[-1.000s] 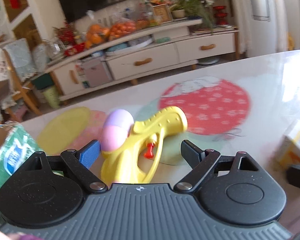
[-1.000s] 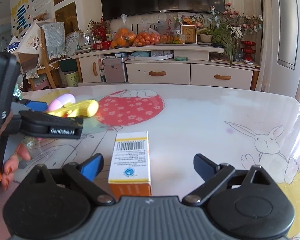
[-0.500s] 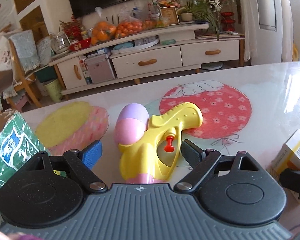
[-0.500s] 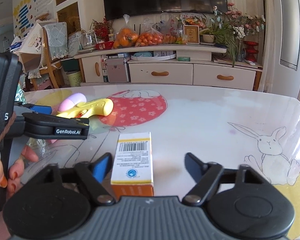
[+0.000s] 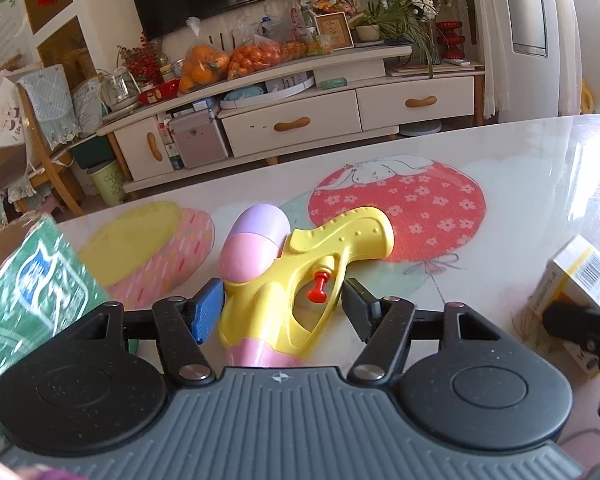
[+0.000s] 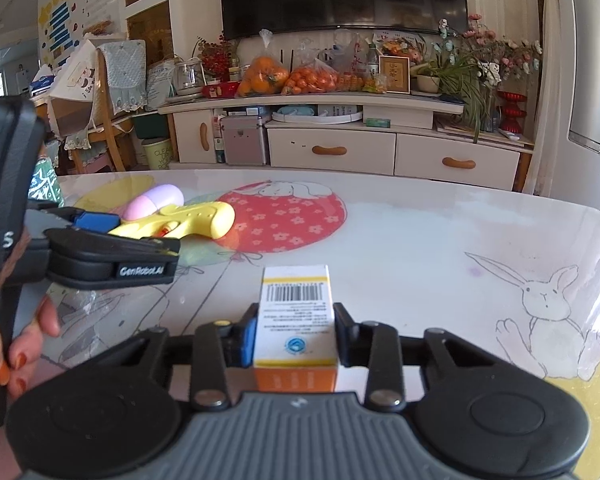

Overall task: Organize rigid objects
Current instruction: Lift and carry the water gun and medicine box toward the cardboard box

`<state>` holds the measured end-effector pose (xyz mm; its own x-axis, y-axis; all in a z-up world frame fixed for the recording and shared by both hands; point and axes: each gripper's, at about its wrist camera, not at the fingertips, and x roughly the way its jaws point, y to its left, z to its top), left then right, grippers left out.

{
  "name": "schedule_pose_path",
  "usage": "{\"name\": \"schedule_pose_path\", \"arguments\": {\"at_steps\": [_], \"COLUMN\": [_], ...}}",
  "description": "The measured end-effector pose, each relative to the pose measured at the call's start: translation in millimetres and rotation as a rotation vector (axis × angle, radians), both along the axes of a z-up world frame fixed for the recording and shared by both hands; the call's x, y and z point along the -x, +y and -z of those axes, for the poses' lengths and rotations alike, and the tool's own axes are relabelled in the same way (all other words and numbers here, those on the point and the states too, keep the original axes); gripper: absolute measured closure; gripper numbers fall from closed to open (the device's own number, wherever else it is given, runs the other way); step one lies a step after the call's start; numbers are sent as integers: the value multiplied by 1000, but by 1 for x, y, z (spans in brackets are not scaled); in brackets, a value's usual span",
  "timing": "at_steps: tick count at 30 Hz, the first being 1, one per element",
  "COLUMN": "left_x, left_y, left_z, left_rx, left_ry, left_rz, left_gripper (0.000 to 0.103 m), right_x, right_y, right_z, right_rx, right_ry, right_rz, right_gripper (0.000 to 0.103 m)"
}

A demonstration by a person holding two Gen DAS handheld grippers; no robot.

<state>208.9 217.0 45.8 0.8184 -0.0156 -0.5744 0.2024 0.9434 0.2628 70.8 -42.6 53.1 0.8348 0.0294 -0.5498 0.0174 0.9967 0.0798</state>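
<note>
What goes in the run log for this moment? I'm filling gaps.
left gripper: closing around water gun, contact unclear | right gripper: shut on box | table: both objects resting

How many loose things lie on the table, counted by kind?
Toy water pistol: 1
Barcode carton: 1, clamped in the right claw
Green pack: 1
Total: 3
</note>
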Motion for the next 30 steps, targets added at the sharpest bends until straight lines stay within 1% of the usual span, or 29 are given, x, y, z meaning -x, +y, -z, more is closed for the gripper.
{"name": "schedule_pose_path", "arguments": {"at_steps": [3,8,14,18,30], "left_x": [9,25,47,61,103], "left_y": [1,5,7,11,26], "left_z": [-1,-3,-4,-6,-7], "left_rx": [14,59,66,95,148], "left_ry": [5,24,41,67,102], "left_rz": [-4,-7,8,13,45], "left_gripper": [23,23,23,23,23], "right_x": [2,8,19,29,60], "right_y": [-1,-4,-6,-9,3], "right_z": [0,0,-2,-3,-1], "right_rx": [-4,-18,-34,-55,-18], "right_ry": [-2,-7,-21,-32,-9], "right_rz": [4,3,2,-2,38], "right_gripper": [69,69,69,69,69]}}
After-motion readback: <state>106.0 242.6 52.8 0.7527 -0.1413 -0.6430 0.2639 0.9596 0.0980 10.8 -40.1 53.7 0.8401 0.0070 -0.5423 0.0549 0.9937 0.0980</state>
